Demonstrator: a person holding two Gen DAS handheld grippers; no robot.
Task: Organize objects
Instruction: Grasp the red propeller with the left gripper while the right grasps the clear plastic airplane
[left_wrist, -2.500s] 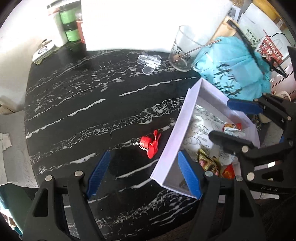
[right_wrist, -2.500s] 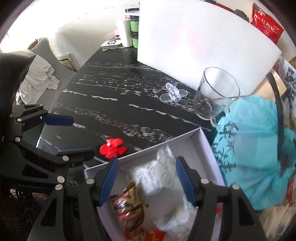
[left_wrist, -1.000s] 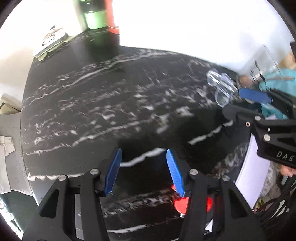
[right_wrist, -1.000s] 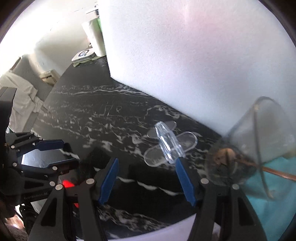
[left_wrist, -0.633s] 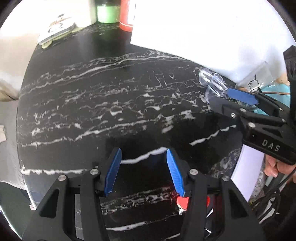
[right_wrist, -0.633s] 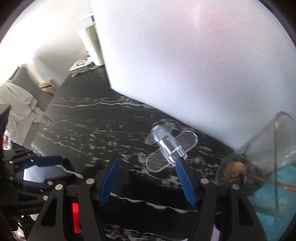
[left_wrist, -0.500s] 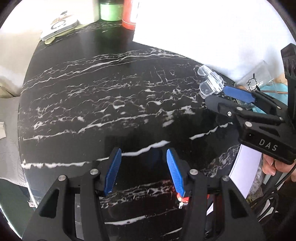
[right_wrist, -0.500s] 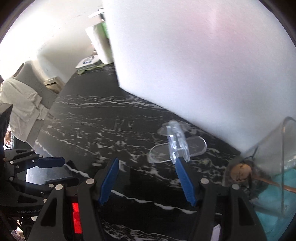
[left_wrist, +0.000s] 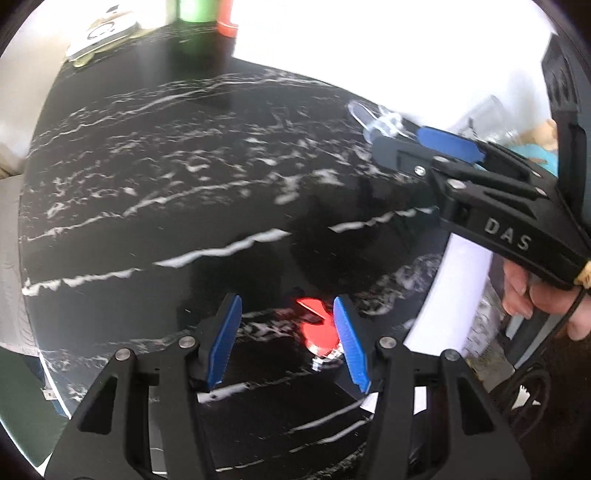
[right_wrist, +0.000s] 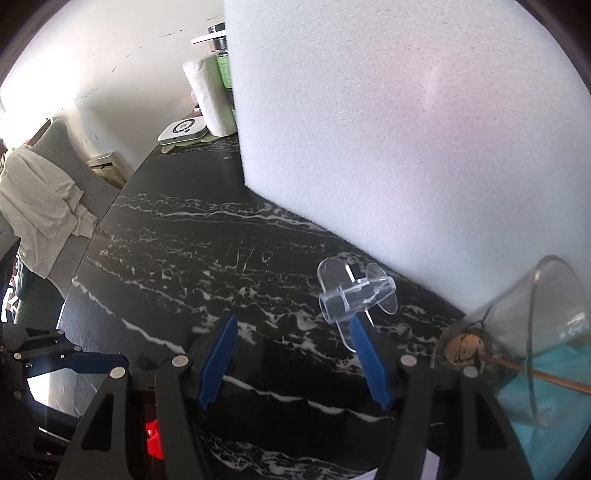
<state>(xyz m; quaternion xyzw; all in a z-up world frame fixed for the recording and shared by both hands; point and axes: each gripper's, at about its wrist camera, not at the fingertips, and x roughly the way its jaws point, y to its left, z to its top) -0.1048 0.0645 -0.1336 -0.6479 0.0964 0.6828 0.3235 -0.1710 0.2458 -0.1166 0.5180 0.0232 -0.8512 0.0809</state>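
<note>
Blue-padded jaws of both grippers wide apart, empty: left gripper (left_wrist: 286, 339) beside red clip (left_wrist: 318, 330), right gripper (right_wrist: 291, 356) beside clear clip (right_wrist: 354, 295).

The left gripper (left_wrist: 286, 339) hangs low over the black marble table (left_wrist: 166, 192), jaws apart, a red propeller toy (left_wrist: 317, 328) just inside its right finger. The right gripper (left_wrist: 417, 144) reaches toward a clear plastic propeller (left_wrist: 373, 118), beside a white box (left_wrist: 458, 288).
</note>
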